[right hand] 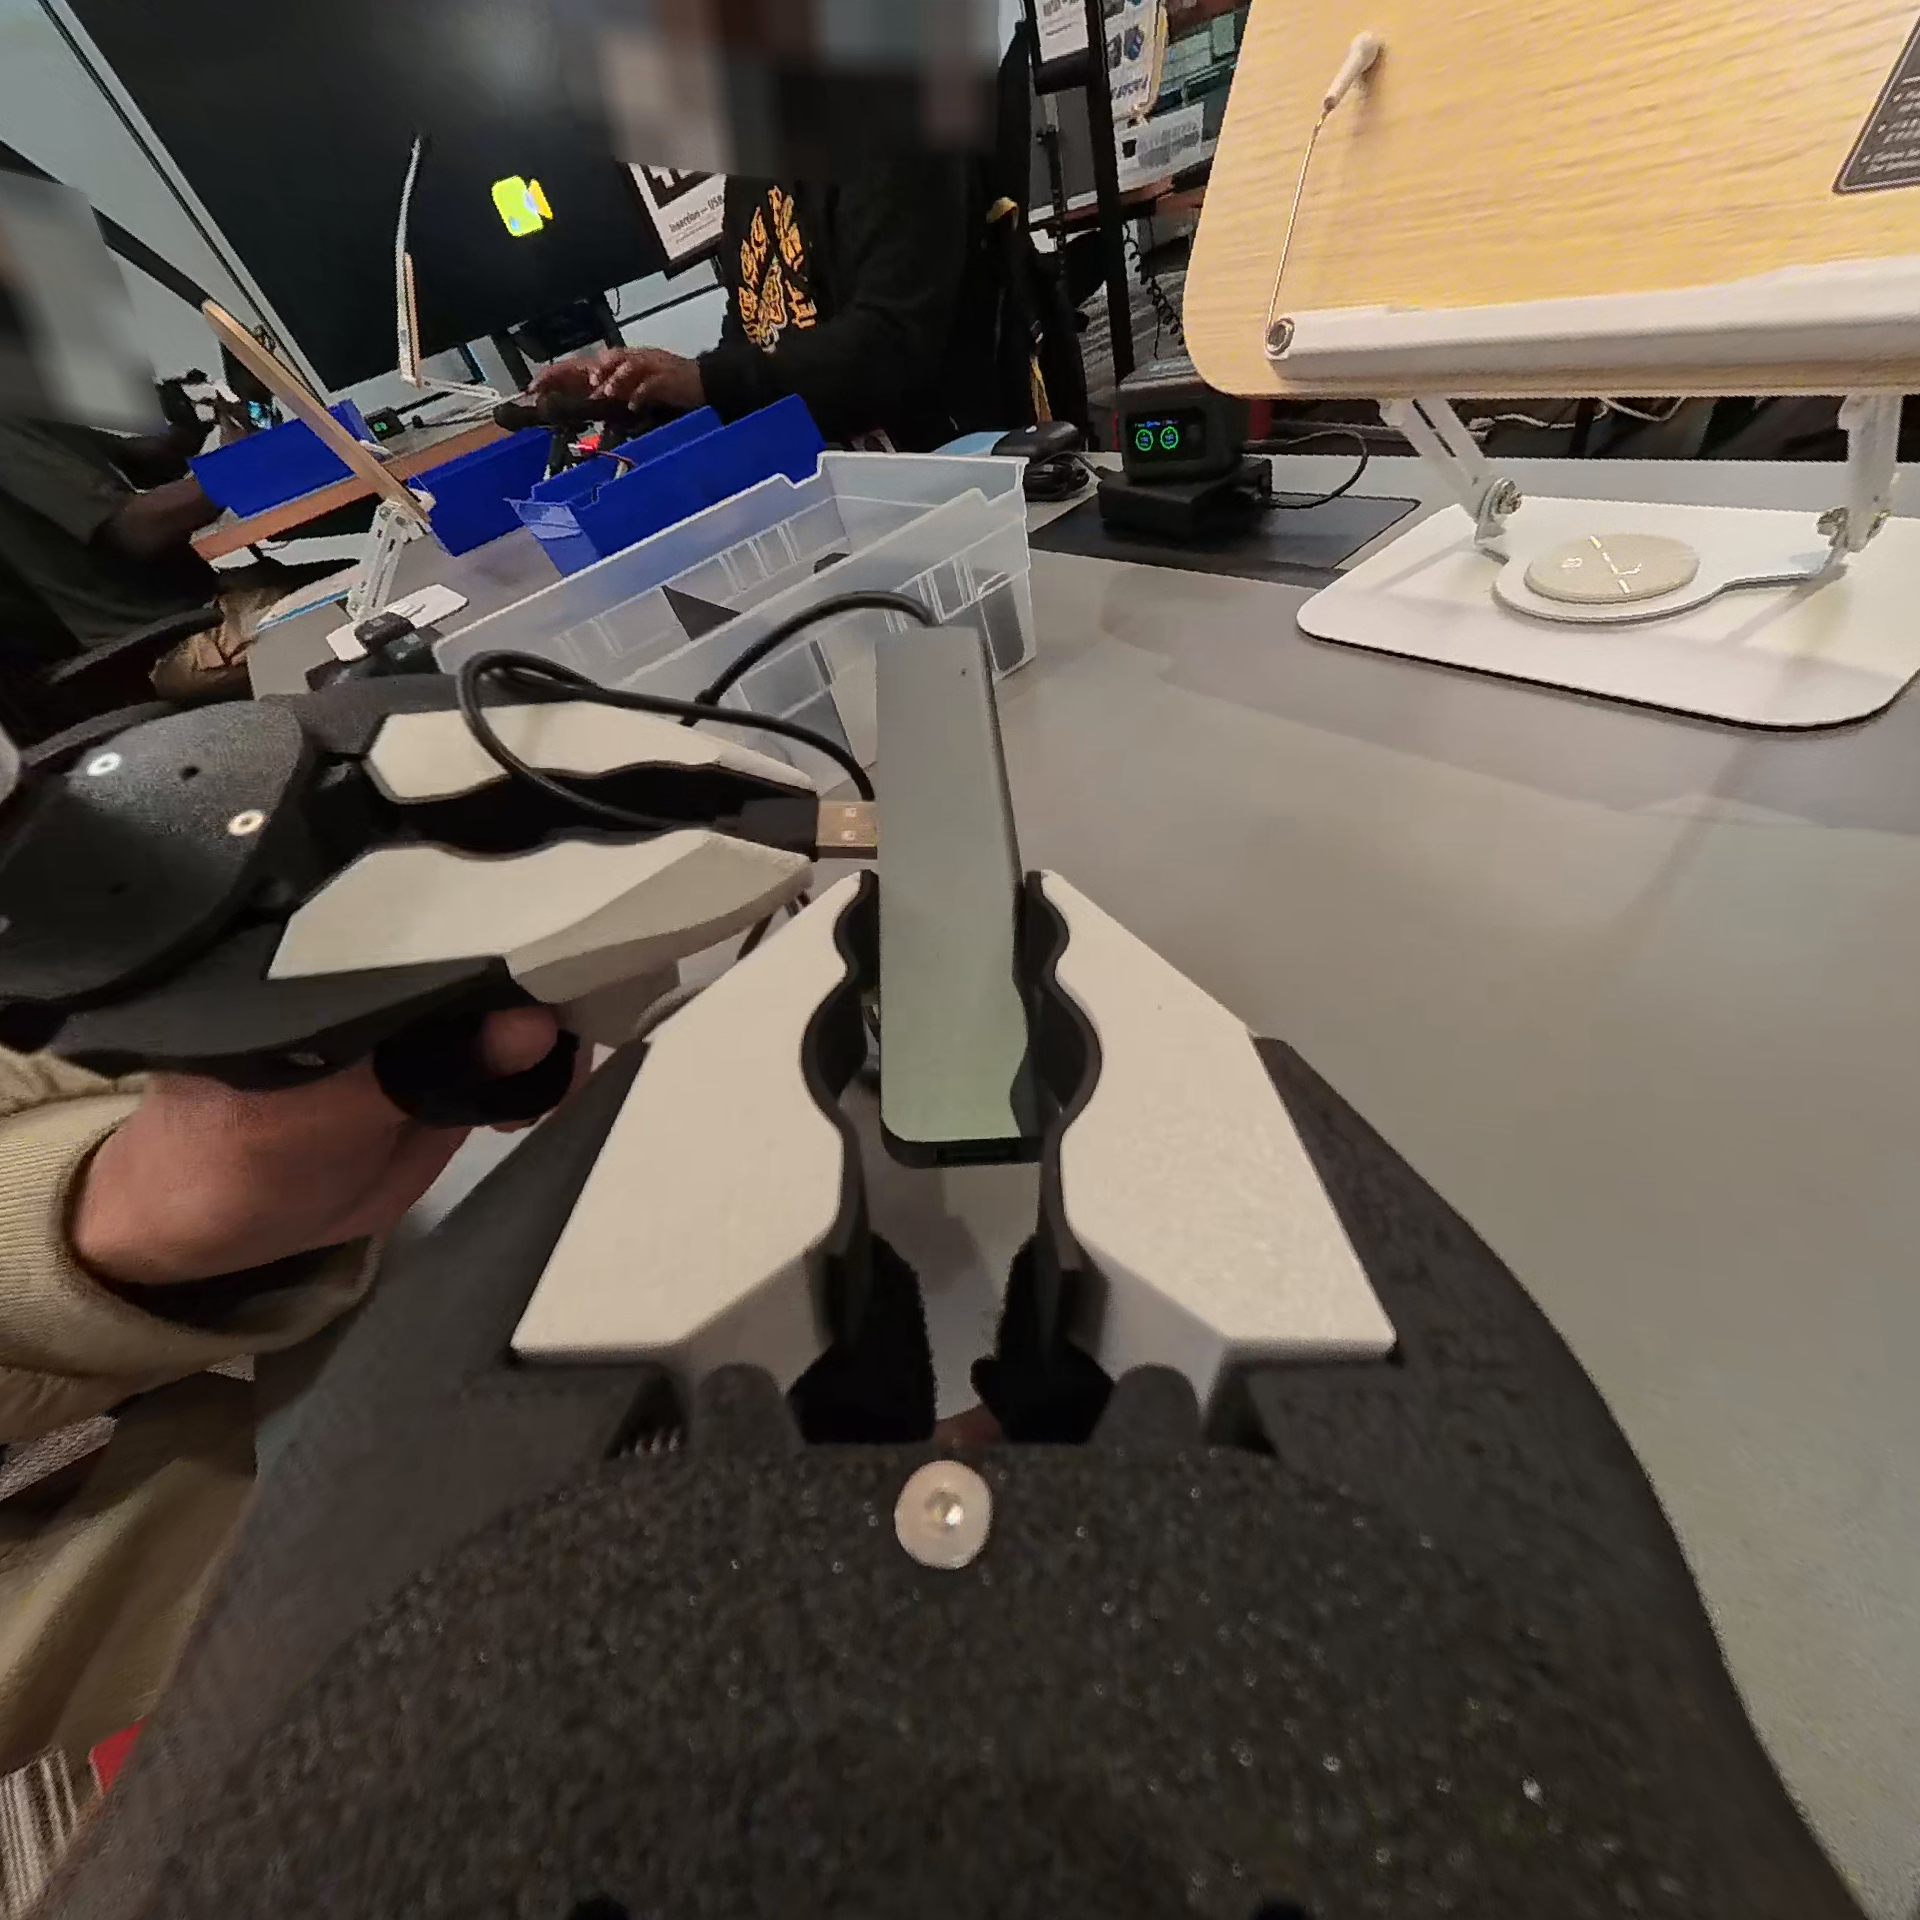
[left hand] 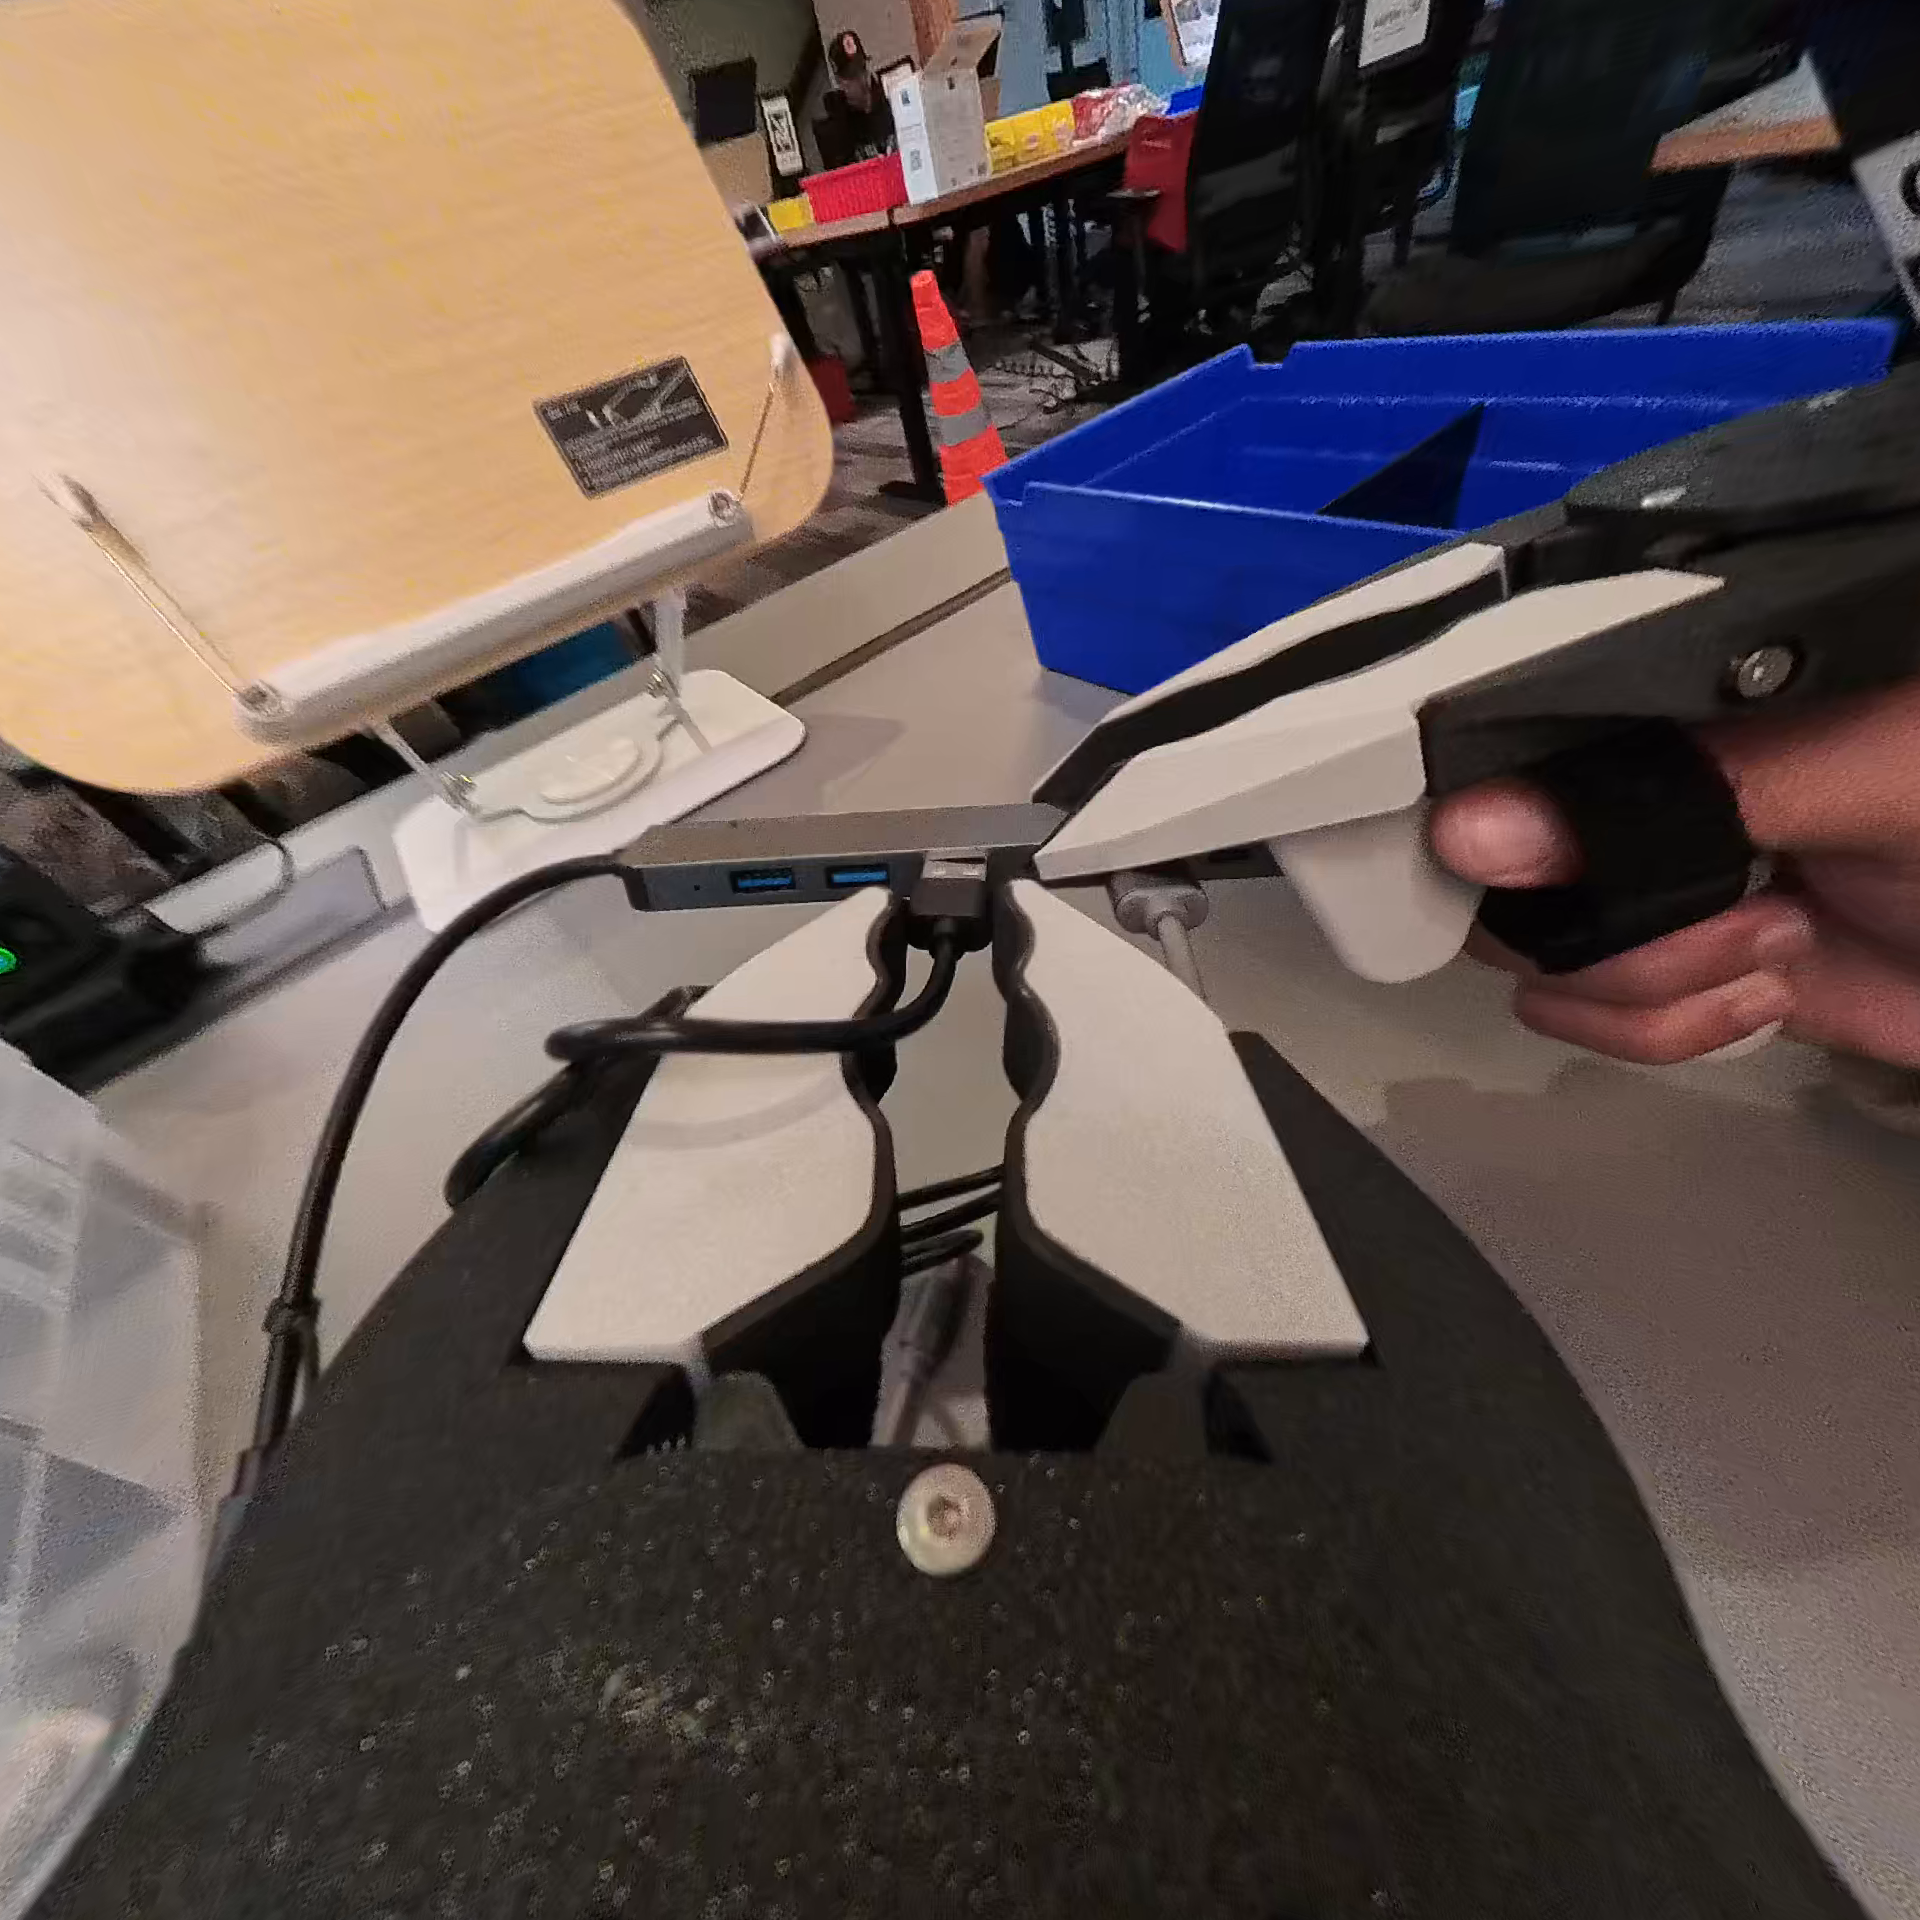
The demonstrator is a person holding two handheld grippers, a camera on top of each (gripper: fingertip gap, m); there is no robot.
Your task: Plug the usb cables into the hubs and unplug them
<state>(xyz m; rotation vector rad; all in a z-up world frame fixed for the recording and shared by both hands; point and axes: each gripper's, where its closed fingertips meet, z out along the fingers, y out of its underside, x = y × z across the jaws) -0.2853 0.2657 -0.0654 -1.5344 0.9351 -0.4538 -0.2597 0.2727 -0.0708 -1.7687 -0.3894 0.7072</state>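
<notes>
The slim grey hub (right hand: 940, 914), a flat aluminium bar with rounded ends and blue ports along one edge, is being clamped between the jaws of the right gripper (right hand: 943, 914), just above the grey counter (right hand: 1455, 987). The black usb cable (right hand: 665, 717) is being looped behind the left gripper (left hand: 940, 914), whose jaws are pinching the black plug (right hand: 774, 821); its silver tip is touching the hub's side.

Speckled black gripper bodies (left hand: 945, 904) (right hand: 945, 987), pale grey wavy-edged jaws (one silver screw each), beige sleeve (right hand: 62, 1299)
</notes>
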